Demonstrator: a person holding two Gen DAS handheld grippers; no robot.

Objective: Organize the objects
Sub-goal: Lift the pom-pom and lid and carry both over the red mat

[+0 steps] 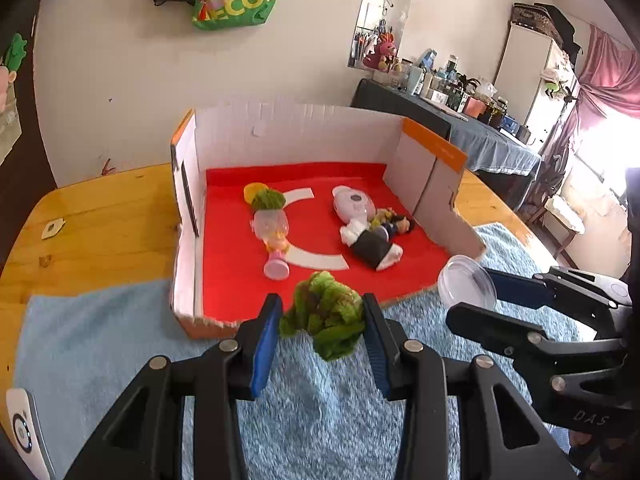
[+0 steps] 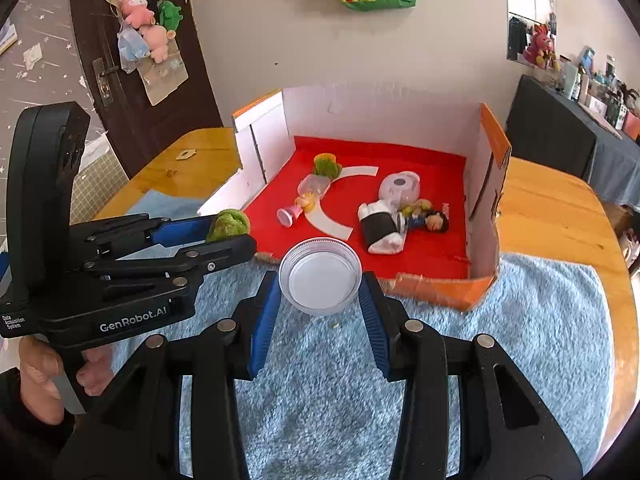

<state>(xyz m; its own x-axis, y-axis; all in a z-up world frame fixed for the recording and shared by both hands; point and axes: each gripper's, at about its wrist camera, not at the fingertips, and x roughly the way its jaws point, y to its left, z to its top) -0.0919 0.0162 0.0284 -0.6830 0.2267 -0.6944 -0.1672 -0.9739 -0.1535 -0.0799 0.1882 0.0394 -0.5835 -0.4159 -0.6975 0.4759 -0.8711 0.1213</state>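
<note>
My left gripper (image 1: 322,320) is shut on a fuzzy green toy lettuce (image 1: 326,316), held above the blue rug just before the box's open front. The lettuce (image 2: 228,224) also shows in the right wrist view, clamped in the left gripper (image 2: 230,230). My right gripper (image 2: 320,284) is shut on a clear round plastic lid (image 2: 320,282), also lifted off the rug. That lid (image 1: 466,282) appears at the right of the left wrist view, in the right gripper (image 1: 468,292). The cardboard box (image 1: 304,128) with a red floor holds several toys.
Inside the box lie a doll in a clear capsule (image 1: 272,236), a second green tuft (image 1: 267,199), a pale pink gadget (image 1: 354,202) and small dolls (image 1: 376,240). A blue fluffy rug (image 2: 520,320) covers the wooden table (image 2: 560,216). A hand (image 2: 40,372) grips the left tool.
</note>
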